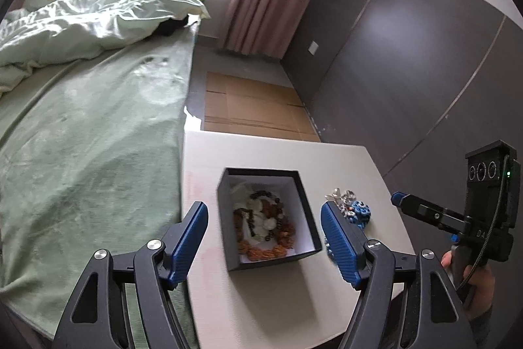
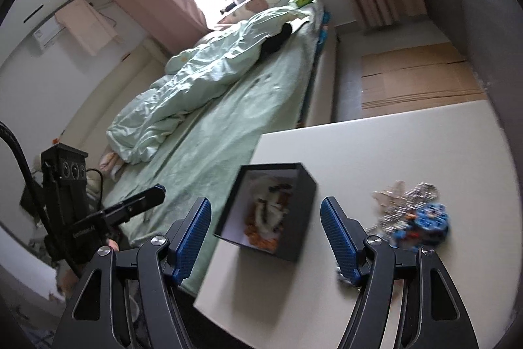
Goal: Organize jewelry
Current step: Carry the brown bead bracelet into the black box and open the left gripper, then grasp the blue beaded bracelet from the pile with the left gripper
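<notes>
The box (image 1: 266, 215) on the white table (image 1: 255, 300) already holds bead bracelets (image 1: 264, 228) — most of the sorting looks done. A small pile of jewelry (image 1: 351, 206) lies just right of it, not yet put in. The left gripper (image 1: 264, 239) hangs above the box, spread wide and empty; the right gripper (image 2: 264, 237) hovers likewise — nothing held.

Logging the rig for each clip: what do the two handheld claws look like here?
Both match: the left claw and the right claw have black linkage arms with silver pivot screws and blue ribbed finger pads. Seen from the opposite camera, each body is a black block with three round dials on its face; the right one shows a green light and a black cable. A bare hand grips the right handle.
</notes>
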The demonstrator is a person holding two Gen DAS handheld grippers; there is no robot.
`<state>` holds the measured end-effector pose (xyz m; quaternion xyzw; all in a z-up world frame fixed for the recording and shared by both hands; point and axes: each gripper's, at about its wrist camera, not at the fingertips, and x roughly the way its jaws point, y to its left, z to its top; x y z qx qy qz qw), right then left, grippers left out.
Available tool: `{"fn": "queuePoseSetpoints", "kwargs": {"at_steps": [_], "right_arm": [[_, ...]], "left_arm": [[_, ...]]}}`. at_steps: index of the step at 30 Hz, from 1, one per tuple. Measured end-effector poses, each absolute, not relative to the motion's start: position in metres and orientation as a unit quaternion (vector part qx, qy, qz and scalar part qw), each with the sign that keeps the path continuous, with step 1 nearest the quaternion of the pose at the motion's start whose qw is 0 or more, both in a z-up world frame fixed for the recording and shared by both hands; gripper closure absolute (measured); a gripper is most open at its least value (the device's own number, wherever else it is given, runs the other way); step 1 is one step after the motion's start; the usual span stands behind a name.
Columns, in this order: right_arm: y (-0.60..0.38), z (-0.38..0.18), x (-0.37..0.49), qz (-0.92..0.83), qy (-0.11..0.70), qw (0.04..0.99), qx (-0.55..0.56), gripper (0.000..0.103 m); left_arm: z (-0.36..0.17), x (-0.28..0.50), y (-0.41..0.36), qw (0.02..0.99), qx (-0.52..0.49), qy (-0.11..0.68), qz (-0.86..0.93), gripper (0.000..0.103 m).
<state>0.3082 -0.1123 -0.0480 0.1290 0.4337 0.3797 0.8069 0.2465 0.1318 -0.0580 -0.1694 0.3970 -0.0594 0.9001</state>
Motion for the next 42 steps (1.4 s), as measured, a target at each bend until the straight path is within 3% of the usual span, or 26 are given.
{"fn": "queuePoseSetpoints", "kwargs": {"at_steps": [3, 10, 14, 27, 31, 36, 42], "right_arm": [[-0.128, -0.049, 0.303, 0.364, 0.433, 0.815, 0.127, 0.024], [-0.163, -0.056, 0.297, 0.333, 0.437, 0.825, 0.129, 0.022], [-0.182, -0.064, 0.296, 0.309, 0.444, 0.83, 0.133, 0.014], [-0.259, -0.092, 0.286, 0.242, 0.445, 0.842, 0.185, 0.014], [-0.277, -0.101, 0.28, 0.227, 0.447, 0.844, 0.192, 0.016], [-0.289, -0.112, 0.276, 0.215, 0.452, 0.843, 0.198, 0.027], [-0.299, -0.122, 0.273, 0.209, 0.457, 0.841, 0.202, 0.031]], "left_arm": [[-0.058, 0.25, 0.121, 0.9, -0.163, 0.399, -0.068, 0.03], [-0.059, 0.257, 0.093, 0.898, -0.145, 0.406, -0.084, 0.03], [-0.06, 0.261, 0.071, 0.898, -0.127, 0.41, -0.1, 0.03], [-0.077, 0.283, 0.0, 0.884, -0.095, 0.429, -0.161, 0.031], [-0.089, 0.297, -0.024, 0.874, -0.089, 0.445, -0.176, 0.037], [-0.108, 0.313, -0.047, 0.861, -0.074, 0.47, -0.18, 0.048], [-0.13, 0.333, -0.065, 0.851, -0.064, 0.494, -0.166, 0.053]]}}
